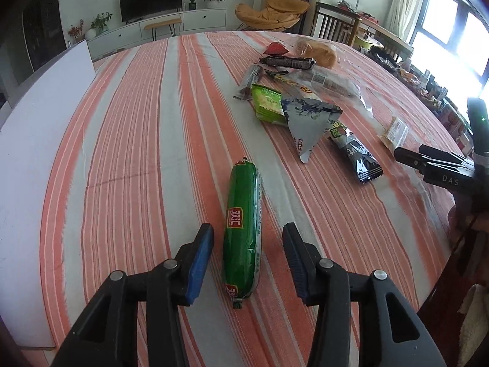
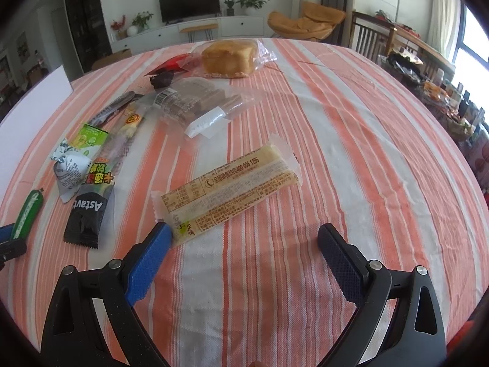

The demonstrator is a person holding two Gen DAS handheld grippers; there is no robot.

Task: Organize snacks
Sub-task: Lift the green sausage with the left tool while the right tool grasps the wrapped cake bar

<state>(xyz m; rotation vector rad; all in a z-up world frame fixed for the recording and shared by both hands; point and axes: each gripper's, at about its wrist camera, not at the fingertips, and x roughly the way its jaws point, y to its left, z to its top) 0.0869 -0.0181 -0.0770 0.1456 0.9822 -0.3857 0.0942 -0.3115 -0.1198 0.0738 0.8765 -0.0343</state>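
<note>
Left wrist view: the left tongs (image 1: 247,240) are spread, with the green sausage (image 1: 243,229) lying flat on the striped worktop (image 1: 137,122) between the pads, not touching either one. It's a glossy green tube with red labels and crimped ends. A white board (image 1: 39,140) sits along the worktop's left edge. Toward the far right there's the snack pile (image 1: 293,91): green pouch, silver-blue triangle pack, black wrappers.

Right wrist view shows stuff the left barely catches: a long beige wafer bar (image 2: 229,189) mid-worktop, just ahead of the right tongs (image 2: 244,243), which are spread wide and empty. The bagged bread loaf (image 2: 229,58) near the far edge is much clearer here.
</note>
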